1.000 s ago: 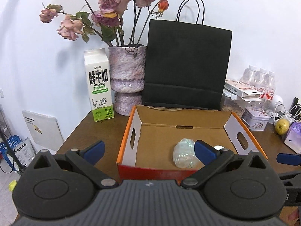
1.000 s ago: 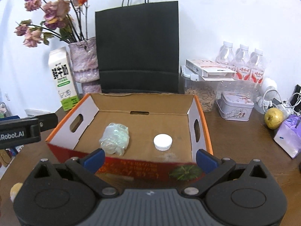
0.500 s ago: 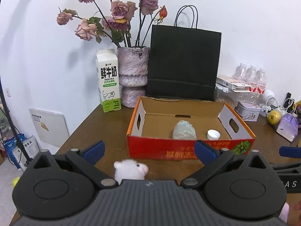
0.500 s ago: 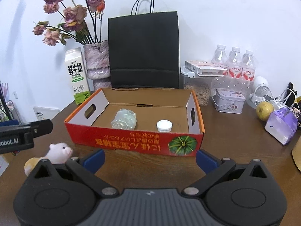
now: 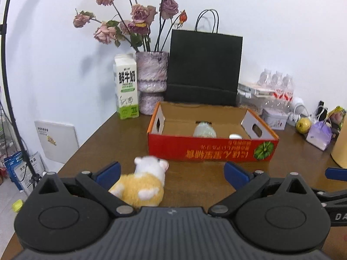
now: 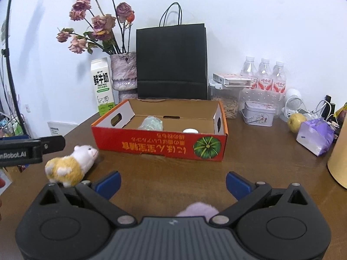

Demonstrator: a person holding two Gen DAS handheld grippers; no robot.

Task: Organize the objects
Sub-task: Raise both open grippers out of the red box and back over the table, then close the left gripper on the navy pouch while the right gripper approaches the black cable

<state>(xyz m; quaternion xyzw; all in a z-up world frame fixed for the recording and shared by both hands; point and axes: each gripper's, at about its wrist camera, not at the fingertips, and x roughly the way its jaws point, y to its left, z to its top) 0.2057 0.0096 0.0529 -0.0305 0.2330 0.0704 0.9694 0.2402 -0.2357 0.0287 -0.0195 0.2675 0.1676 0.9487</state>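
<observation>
Both grippers farther from box (image 5: 212,149)

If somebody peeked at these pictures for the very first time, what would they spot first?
Probably the bright red cardboard box in the middle of the brown table, with a green pumpkin picture on its front. Next, the fluffy yellow-and-white toy animal lying just in front of the box, close to the open left gripper. Behind the box stand a tall black paper bag and dried pink roses.
</observation>
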